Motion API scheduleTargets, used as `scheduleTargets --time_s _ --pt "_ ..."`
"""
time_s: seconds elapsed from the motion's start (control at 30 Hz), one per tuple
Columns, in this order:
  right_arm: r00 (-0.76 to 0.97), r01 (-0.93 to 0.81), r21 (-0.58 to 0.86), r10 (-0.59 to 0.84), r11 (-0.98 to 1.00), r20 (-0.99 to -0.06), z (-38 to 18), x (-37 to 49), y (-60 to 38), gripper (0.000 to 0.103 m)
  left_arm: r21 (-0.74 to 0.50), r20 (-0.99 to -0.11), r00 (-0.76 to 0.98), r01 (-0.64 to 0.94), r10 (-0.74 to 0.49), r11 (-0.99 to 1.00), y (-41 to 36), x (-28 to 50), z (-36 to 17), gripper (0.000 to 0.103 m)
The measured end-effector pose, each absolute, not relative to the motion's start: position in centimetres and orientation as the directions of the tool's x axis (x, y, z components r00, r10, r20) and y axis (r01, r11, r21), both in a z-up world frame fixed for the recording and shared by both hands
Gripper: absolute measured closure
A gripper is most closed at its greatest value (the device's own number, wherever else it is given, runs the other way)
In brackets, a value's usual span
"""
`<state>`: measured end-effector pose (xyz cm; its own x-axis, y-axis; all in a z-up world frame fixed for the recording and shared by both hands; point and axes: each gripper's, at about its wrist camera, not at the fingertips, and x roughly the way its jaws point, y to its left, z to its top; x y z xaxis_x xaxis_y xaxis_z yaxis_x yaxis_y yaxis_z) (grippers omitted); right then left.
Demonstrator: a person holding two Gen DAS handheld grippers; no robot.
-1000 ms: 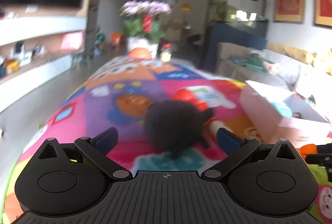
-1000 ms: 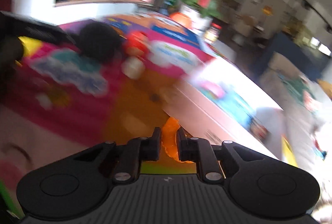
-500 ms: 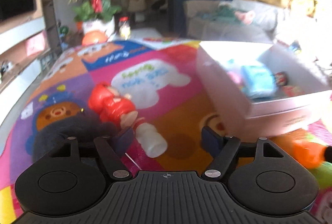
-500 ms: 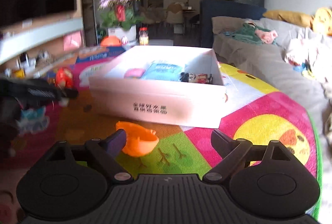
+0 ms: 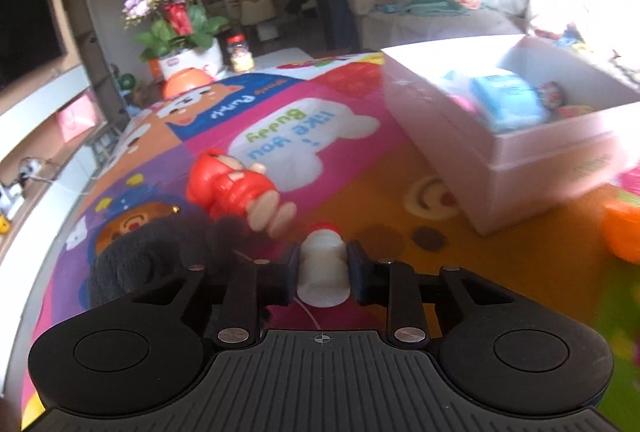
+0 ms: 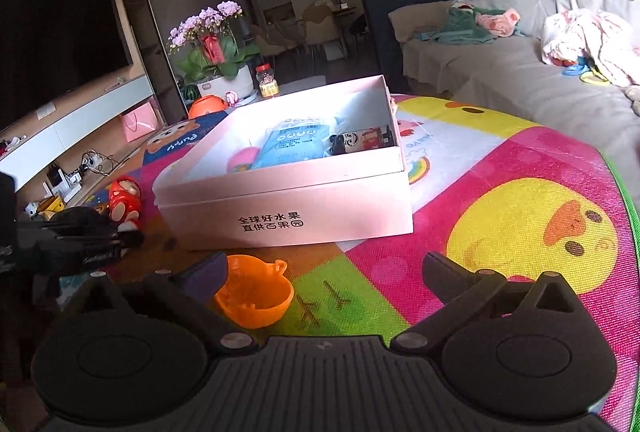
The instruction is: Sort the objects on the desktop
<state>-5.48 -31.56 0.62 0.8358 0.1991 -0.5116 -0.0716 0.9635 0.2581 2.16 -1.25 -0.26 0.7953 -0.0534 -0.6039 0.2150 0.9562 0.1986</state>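
My left gripper [image 5: 323, 272] is shut on a small white bottle with a red cap [image 5: 322, 268], low over the colourful play mat. A red toy figure [image 5: 232, 187] lies just beyond it and a black fuzzy thing [image 5: 136, 264] lies to its left. The pink box [image 5: 520, 151] stands at the right and holds a blue packet [image 5: 504, 103]. My right gripper [image 6: 324, 272] is open and empty. An orange cup [image 6: 254, 296] lies on the mat beside its left finger. The box [image 6: 288, 207] is just ahead, and the left gripper [image 6: 80, 244] shows at the far left.
A grey sofa [image 6: 520, 79] with clothes and plush toys runs along the right. A flower pot [image 5: 188, 55], a jar [image 5: 240, 51] and an orange ball [image 5: 188, 79] stand beyond the mat's far end. A TV unit [image 6: 60, 103] is on the left.
My left gripper turned right from the black fuzzy thing and closed on the white bottle. My right gripper let go of the orange cup, which now lies on the mat, and opened wide.
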Motion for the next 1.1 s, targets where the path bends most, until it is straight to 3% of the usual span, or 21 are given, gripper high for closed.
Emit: scheduleTargets --time_s 0.13,0.23,0.3,0.57,0.87,1.1 --pt "0.833 -0.068 0.258 0.197 0.964 -0.517 0.6 -5.4 -31.4 0.000 0.122 -0.622 0.760 0.333 -0.190 0.935 -1.7 -1.1 0.8 0.073" --pt "0.832 -0.066 0.257 0.195 0.964 -0.520 0.5 -5.4 -31.3 0.000 0.100 -0.611 0.752 0.383 -0.247 0.918 -2.2 -3.3 1.3 0.066" --pt "0.829 -0.064 0.256 0.194 0.964 -0.524 0.5 -5.3 -31.3 0.000 0.097 -0.616 0.749 0.381 -0.245 0.920 -2.4 -3.8 1.2 0.055" --pt "0.818 -0.053 0.257 0.190 0.965 -0.543 0.3 -5.0 -31.2 0.000 0.101 -0.642 0.737 0.356 -0.213 0.929 -1.4 -5.0 0.3 0.029" --pt "0.808 -0.041 0.252 0.181 0.967 -0.560 0.1 -4.7 -31.0 0.000 0.224 -0.605 0.796 0.206 -0.030 0.952 1.3 -4.9 0.3 0.023" --pt "0.805 -0.039 0.250 0.178 0.967 -0.566 0.1 -4.5 -30.9 0.000 -0.026 -0.643 0.713 0.344 -0.279 0.939 0.8 -4.7 0.4 0.023"
